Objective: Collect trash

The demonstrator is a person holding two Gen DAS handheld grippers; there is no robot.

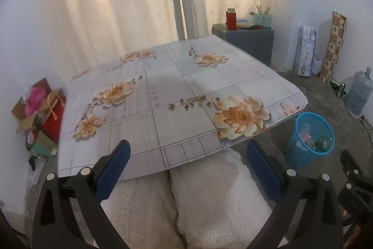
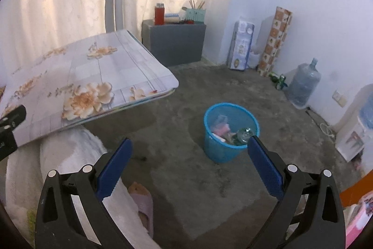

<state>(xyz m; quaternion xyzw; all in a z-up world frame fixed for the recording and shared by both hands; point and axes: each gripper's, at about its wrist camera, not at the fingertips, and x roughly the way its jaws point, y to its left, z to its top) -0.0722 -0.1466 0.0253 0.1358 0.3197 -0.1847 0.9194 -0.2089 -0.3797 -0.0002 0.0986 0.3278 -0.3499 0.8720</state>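
A: Blue pads on the left gripper [image 1: 188, 151] stand wide apart, nothing between them. It is held low over the person's lap in white fleece, pointing level across the flower-patterned bench [image 1: 177, 95].

B: And the right gripper [image 2: 190, 149]?

A: Likewise spread wide and empty. It sits to the right of the bench corner, tilted down toward the concrete floor [image 2: 186, 179].

B: Location of the trash?

A: Inside the blue mesh bin [image 2: 229, 148], which stands on the floor just off the bench's near right corner. Pink wrappers and a clear crumpled bottle [image 2: 243, 133] lie in it. The right gripper's right-hand pad overlaps the bin's rim in view; contact cannot be judged.

B: Anything else?

A: Green cans [image 2: 278, 81] lie beside a large water jug [image 2: 303, 83] by the far wall.
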